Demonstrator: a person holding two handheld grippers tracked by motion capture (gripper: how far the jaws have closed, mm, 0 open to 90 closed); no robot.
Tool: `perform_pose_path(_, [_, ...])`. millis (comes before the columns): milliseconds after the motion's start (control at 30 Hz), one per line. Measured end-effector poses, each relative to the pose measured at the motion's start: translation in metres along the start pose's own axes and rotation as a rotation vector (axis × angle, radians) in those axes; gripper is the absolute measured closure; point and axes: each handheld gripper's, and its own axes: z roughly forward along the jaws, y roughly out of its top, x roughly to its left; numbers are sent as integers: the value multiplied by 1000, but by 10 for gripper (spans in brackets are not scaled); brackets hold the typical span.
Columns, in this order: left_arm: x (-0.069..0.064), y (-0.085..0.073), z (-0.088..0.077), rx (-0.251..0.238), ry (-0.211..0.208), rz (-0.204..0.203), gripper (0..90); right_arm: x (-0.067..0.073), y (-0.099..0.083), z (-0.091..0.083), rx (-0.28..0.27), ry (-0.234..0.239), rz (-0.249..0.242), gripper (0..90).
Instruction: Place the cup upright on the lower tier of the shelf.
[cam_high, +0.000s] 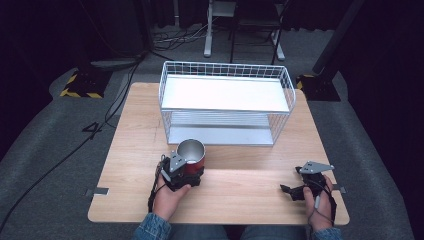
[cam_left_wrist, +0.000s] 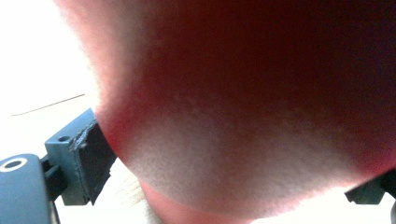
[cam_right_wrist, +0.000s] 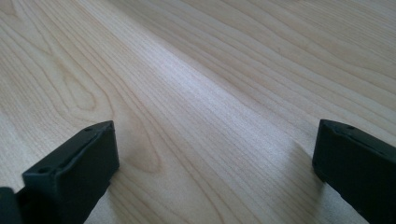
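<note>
Near the front-left part of the counter (cam_high: 130, 150), the red cup (cam_high: 192, 156) stands upright with its steel-lined mouth facing up, and the left gripper (cam_high: 186, 172) sits right against its near side. Seen through the left gripper view, the cup's red wall (cam_left_wrist: 252, 107) bulges between the two jaws, one pad (cam_left_wrist: 93, 158) at the left touching or nearly touching it and the other jaw just showing at the far right, so I judge that gripper clamped around the cup, or within a hair of it. What the coming move turns on is that the white wire rack (cam_high: 226, 102) lies straight ahead of the cup, farther from the person, with its lower shelf opening toward the cup and its upper shelf above; the cup's long axis is vertical, so it would travel forward and stay upright. Of the two hands, the left is by far the nearer to the cup. Well apart at the counter's front-right corner, the right gripper (cam_high: 295, 187) rests with its jaws spread wide, nothing between them but bare wood grain in the right gripper view. No brand, label or readable writing appears on the cup or the rack.
</note>
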Motion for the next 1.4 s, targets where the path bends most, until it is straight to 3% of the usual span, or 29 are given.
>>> perform_pose_path(167, [-1,0,0,-1,-13,0,128,0,0,0,0,0,0,6])
perform_pose_path(367, [-3,0,-2,6,18,38,154,0,0,0,0,0,0,7])
perform_pose_path(533, [-3,0,-2,10,17,45,158,0,0,0,-1,2,2,6])
perform_pose_path(867, [-5,4,-2,-3,-19,24,162,0,0,0,-3,0,0,6])
perform_pose_path(1067, [-10,16,-5,-29,-30,44,163,0,0,0,-1,0,1,6])
perform_pose_path(1400, [-15,35,0,-24,-43,64,163,0,0,0,-1,0,1,6])
